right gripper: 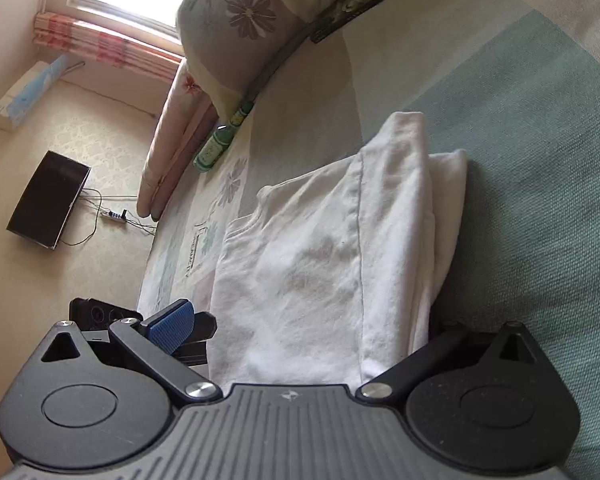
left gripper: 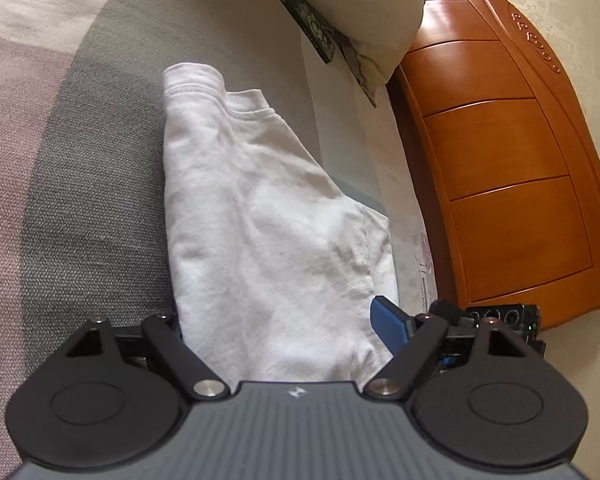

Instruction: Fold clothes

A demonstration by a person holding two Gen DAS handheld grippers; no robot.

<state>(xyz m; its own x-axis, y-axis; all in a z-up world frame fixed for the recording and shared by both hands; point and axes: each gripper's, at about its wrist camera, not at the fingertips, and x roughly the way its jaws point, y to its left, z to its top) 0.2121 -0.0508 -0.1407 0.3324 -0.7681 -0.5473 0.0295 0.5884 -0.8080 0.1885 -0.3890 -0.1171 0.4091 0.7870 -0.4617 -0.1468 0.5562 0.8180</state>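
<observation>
A white T-shirt lies folded lengthwise on the bed, its collar at the far end. In the right wrist view the same T-shirt shows stacked layers along its right edge. My left gripper stands wide at the shirt's near end with cloth between its fingers. Its blue right pad sits beside the cloth's edge; its left finger is hidden. My right gripper is also wide over the near end. Its blue left pad stands off the cloth, and cloth covers its right finger.
An orange wooden headboard rises at the right, with pillows stacked at the bed's head. A green bottle lies beside them. A black flat device and a power strip are on the floor. The striped bed cover spreads right.
</observation>
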